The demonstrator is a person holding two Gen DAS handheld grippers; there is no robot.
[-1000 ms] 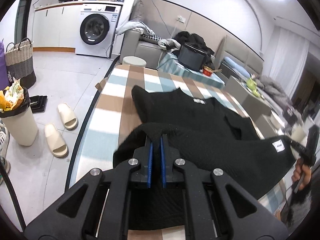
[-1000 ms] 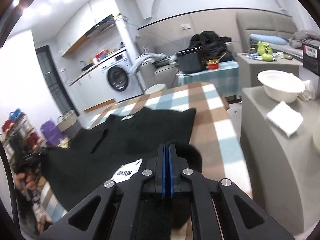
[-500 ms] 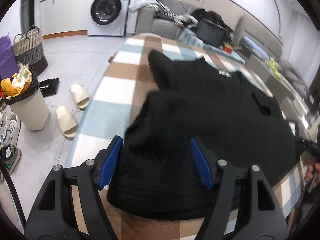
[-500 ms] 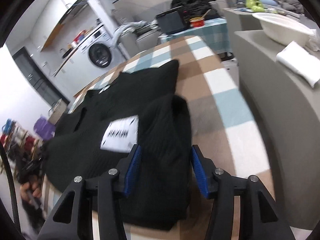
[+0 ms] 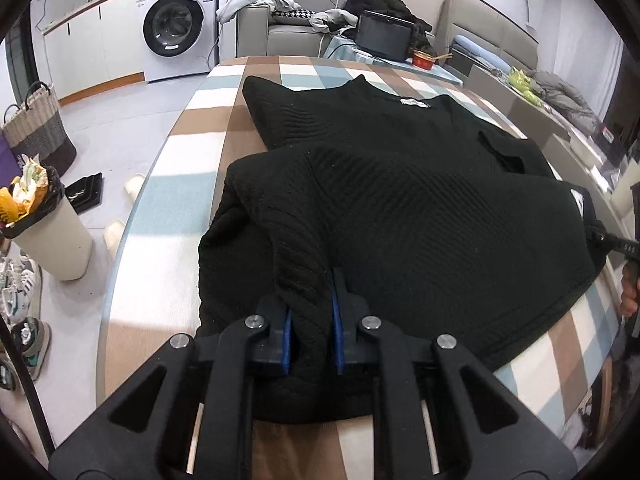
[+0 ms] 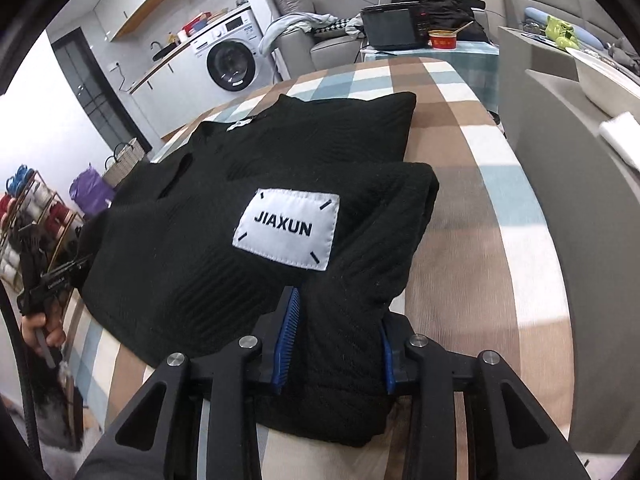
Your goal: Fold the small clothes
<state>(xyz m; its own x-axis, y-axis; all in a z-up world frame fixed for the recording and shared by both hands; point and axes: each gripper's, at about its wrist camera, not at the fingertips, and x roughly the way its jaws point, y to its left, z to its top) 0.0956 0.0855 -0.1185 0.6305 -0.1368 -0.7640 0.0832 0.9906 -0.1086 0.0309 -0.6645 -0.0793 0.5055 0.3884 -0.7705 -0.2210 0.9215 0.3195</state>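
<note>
Black knit sweater [image 5: 400, 200], lying on the checked counter [image 5: 180, 184] with its hem half folded up over the body, so the near edge is a doubled fold. Left tool [image 5: 310, 320]: blue pads drawn close and pinching a raised ridge of the sweater at the near left corner of the fold; right tool [image 6: 332, 336]: pads set wider, a thick bunch of the doubled knit between them at the near right corner, grip apparently closing or just made. Judged purpose: holding both near corners lets the fold be carried away from the holder in one even lift. White label [image 6: 286, 232], reading JIAXUN, faces up just beyond the right tool, showing which face of the hem is uppermost. Farther off, the collar tag [image 5: 414, 103] marks the neckline near the far end of the counter; beyond stand a washing machine [image 5: 176, 28] and a sofa [image 5: 288, 36]
</note>
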